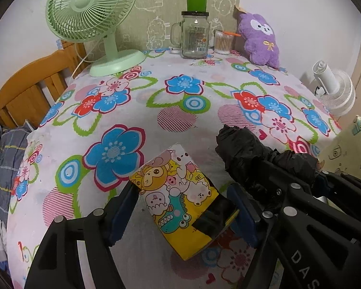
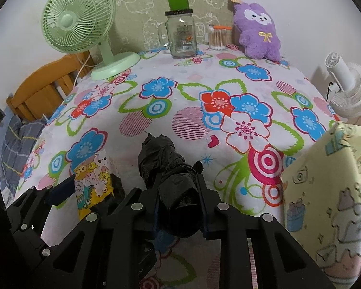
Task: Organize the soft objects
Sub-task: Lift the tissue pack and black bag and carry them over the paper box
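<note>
A flowered table [image 1: 180, 110] carries a green fan [image 1: 91, 12] at its far left corner and a purple plush [image 1: 258, 38] at its far right. Near the front edge, the left gripper [image 1: 184, 207] clamps a cartoon-printed pouch [image 1: 178, 192]; beside it, the right gripper [image 2: 178, 200] squeezes a black plastic roll [image 2: 167, 168].

green fan [image 1: 91, 9], glass jar [image 1: 195, 36] — floral tablecloth [image 1: 180, 110]

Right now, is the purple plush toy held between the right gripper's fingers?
No. The purple plush toy sits at the table's far edge, while the right gripper clamps a black plastic bundle.
</note>
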